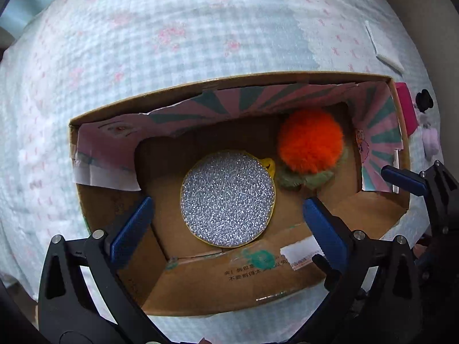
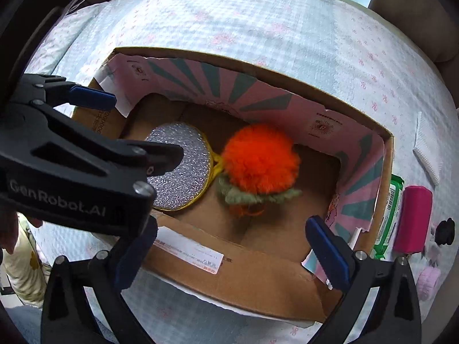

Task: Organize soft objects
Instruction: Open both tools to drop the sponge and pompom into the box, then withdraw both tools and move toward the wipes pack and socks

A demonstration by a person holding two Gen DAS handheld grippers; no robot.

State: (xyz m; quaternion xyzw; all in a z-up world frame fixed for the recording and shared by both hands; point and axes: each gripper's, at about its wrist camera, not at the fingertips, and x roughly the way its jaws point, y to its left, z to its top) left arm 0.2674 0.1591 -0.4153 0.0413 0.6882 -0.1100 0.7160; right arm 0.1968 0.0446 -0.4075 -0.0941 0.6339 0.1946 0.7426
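Left wrist view looks down into an open cardboard box on a pale checked quilt. From the left, the left gripper hangs over the box with its blue-padded jaws spread wide and nothing between them; a round silver glitter pad with a yellow rim lies flat on the box floor, and just right of it, touching, sits an orange pompom on green leafy fuzz. Only the right gripper's tip shows at the far right.

Right wrist view adds what the first hides: outside the box's right wall lie a green packet, a pink roll and a black clip. The right gripper has jaws spread, empty, above the box's near wall.
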